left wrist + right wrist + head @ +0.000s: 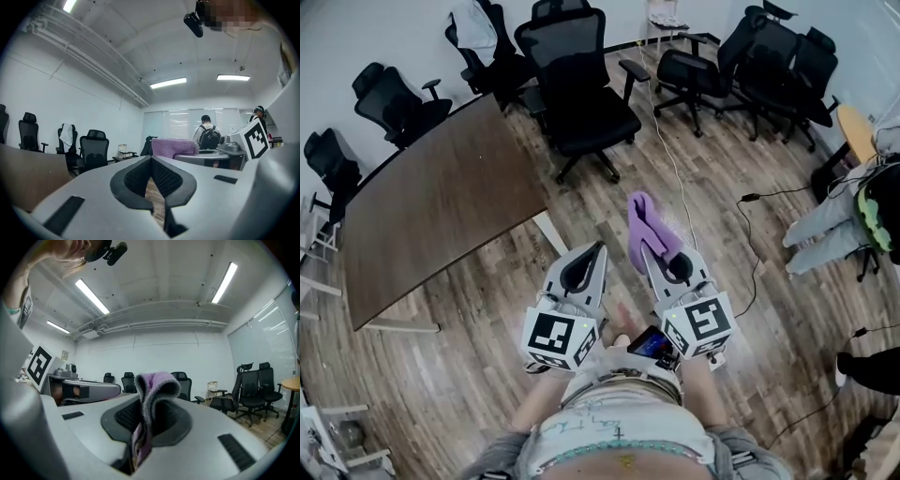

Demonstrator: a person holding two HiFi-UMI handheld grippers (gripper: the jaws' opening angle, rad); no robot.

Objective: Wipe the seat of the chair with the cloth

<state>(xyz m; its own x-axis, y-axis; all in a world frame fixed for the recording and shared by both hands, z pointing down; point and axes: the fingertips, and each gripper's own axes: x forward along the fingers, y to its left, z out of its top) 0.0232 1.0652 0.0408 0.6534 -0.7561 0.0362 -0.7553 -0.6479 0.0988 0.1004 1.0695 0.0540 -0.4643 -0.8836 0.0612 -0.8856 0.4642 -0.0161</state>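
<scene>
The right gripper [659,255] pinches the purple cloth [643,223] at frame centre, leaving a fold free beyond its jaws for wiping, while the left gripper [596,251], pressed together on nothing, hangs beside it, well apart from the black chair [592,122] at upper centre.

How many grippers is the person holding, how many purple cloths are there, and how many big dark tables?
Grippers: 2, the left hand-held gripper and the right hand-held gripper
Cloths: 1, the purple cloth
Tables: 1, the big dark table
Total: 4
</scene>
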